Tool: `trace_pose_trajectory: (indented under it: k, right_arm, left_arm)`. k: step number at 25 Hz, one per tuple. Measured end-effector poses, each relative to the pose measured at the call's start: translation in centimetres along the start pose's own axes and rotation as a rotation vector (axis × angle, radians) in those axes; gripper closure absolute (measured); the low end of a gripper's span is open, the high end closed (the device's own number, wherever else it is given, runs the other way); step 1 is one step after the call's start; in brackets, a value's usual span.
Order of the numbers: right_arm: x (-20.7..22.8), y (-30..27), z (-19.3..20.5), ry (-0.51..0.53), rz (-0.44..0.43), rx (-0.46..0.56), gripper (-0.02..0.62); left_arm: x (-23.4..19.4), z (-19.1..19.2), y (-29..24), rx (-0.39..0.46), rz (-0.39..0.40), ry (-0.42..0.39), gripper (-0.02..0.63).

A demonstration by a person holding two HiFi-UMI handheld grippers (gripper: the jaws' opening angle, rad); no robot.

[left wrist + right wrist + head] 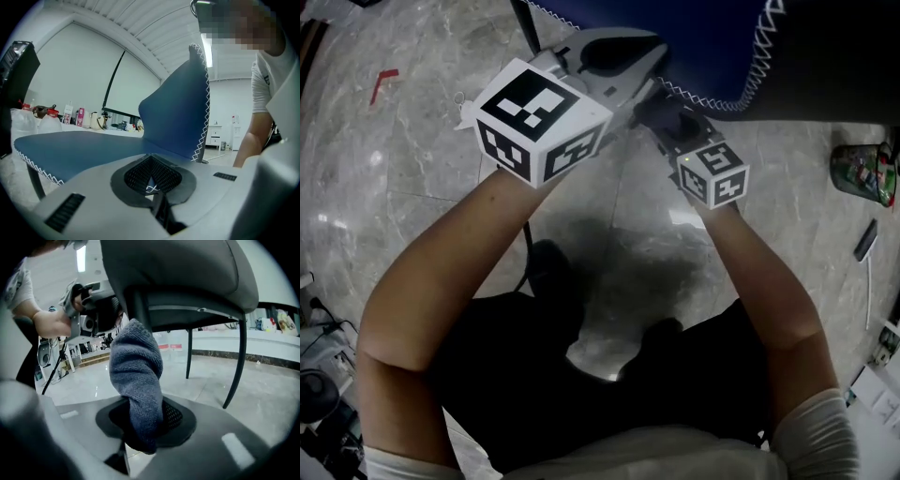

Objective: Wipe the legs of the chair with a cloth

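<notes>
I had my right gripper (pixel 140 425) pinching the grey cloth (pixel 136 376) up under the chair seat (pixel 187 268), my left gripper (pixel 152 185) pressed together and empty, so the legs (pixel 240 362) seemed mostly unwiped.

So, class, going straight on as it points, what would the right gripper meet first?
Probably the chair's dark leg just under the seat. The cloth in the right gripper points at it, though the gap is unclear.
</notes>
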State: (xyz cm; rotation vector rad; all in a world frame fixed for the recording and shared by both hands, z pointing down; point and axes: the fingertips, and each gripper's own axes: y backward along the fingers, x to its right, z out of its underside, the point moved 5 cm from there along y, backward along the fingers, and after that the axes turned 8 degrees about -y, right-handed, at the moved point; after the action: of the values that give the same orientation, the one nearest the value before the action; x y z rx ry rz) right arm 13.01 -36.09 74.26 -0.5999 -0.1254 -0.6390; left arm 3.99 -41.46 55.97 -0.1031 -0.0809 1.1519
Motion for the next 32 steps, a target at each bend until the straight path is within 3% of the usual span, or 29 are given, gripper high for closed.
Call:
trace_pose_trajectory:
  k: [4, 7, 13, 19, 23, 32]
  right_arm:
    - [0.3, 0.0, 0.7, 0.013, 0.004, 0.126, 0.495]
    - [0.3, -0.4, 1.8, 0.019, 0.021, 0.154, 0.495]
    - [3.0, -3.7, 8.1, -0.038, 0.068, -0.044, 0.494]
    - [5.0, -5.9, 12.1, -0.289, 0.084, -0.223, 0.494]
    - [5.1, -5.2, 10.5, -0.248, 0.108, -0.219, 0.495]
    - [-0.2, -0.8, 0.7, -0.232, -0.021, -0.148, 0.494]
  left_arm:
    - [-0.1, 0.0, -0.1, 0.02, -0.014, 0.001, 0.6]
    - [0.1, 0.2, 0.0, 0.028, -0.015, -0.01, 0.6]
    - [0.0, 0.3, 0.0, 0.034, -0.017, -0.014, 0.6]
    - [-0.2, 0.5, -0.3, 0.024, -0.022, -0.015, 0.6]
    - [-0.2, 0.4, -0.3, 0.023, -0.027, -0.021, 0.6]
    - [0.0, 0.4, -0.2, 0.04, -0.042, -0.054, 0.6]
